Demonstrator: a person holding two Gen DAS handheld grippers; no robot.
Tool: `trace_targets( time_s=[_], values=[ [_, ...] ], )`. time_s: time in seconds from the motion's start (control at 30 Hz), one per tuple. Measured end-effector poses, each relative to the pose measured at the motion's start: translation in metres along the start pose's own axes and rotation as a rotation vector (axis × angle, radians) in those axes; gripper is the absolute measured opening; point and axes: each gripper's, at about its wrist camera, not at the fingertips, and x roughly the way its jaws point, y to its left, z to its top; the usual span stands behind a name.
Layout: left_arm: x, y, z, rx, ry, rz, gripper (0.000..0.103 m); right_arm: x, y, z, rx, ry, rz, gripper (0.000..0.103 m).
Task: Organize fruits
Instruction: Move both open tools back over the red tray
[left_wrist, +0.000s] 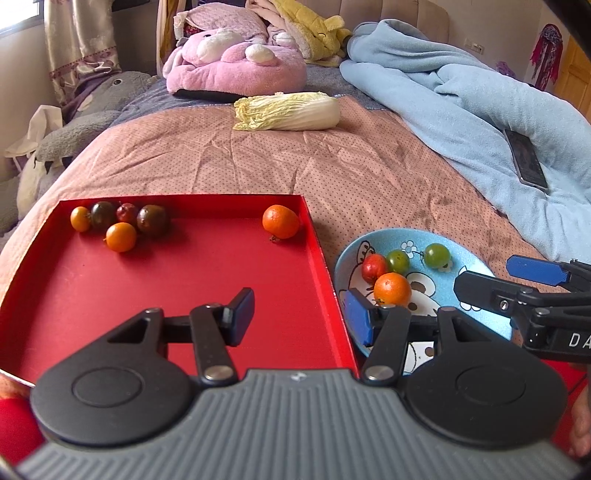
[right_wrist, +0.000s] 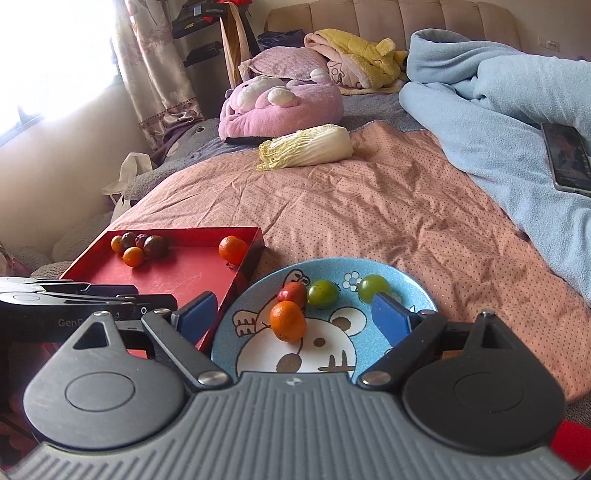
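A red tray (left_wrist: 184, 295) (right_wrist: 184, 273) lies on the bed. Several small orange, dark and red fruits (left_wrist: 122, 221) sit in its far left corner and one orange fruit (left_wrist: 280, 221) (right_wrist: 232, 250) in its far right corner. A blue cartoon plate (left_wrist: 465, 258) (right_wrist: 413, 288) beside it holds an orange fruit (left_wrist: 392, 288) (right_wrist: 288, 320), a red one (left_wrist: 373, 267) (right_wrist: 292, 294) and two green ones (left_wrist: 437, 255) (right_wrist: 373, 287). My left gripper (left_wrist: 300, 320) is open and empty over the tray's near right edge. My right gripper (right_wrist: 295, 314) is open and empty over the plate's near side.
A napa cabbage (left_wrist: 291, 112) (right_wrist: 306, 147) lies farther up the pink bedspread. A blue blanket (left_wrist: 461, 110) with a phone (left_wrist: 526, 157) (right_wrist: 567, 157) on it is at the right. Plush toys (left_wrist: 236, 62) are at the head of the bed.
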Motion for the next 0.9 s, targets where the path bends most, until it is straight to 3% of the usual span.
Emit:
trace_targets(
  time_s=[0.9],
  values=[
    [-0.011,0.085,-0.008,-0.142,-0.008,0.115,0.057,0.025,0.096,0.011,-0.165,0.063,0.131,0.096]
  ],
)
